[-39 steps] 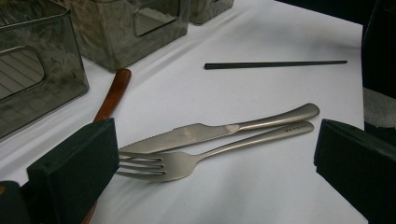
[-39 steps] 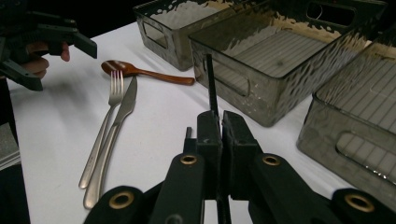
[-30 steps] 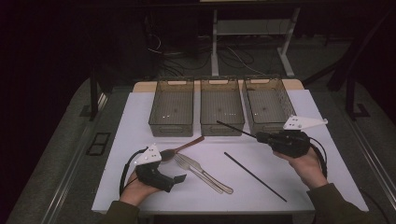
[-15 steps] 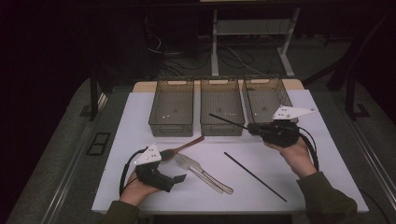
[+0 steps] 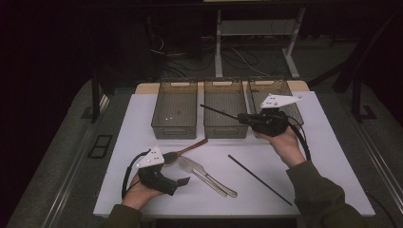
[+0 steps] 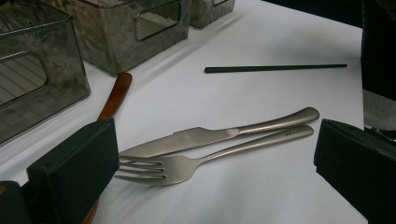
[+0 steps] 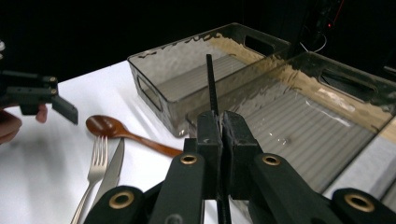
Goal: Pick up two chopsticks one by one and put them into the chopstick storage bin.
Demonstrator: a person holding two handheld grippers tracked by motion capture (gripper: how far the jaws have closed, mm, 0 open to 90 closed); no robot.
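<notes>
chopstick (image 5: 218,112) pinched in right gripper (image 5: 243,117), over middle bin (image 5: 223,130), pointing to 10 o'clock. lower level along bin length, then release. left gripper (image 5: 183,182) spread, resting at 7 o'clock by fork (image 5: 199,175).

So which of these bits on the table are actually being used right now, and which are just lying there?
In use:
- right gripper, shut on a black chopstick
- middle bin, under that chopstick

Lying about for now:
- second chopstick
- fork and knife, side by side
- wooden spoon
- left bin, right bin
- left gripper, open, holding nothing
</notes>
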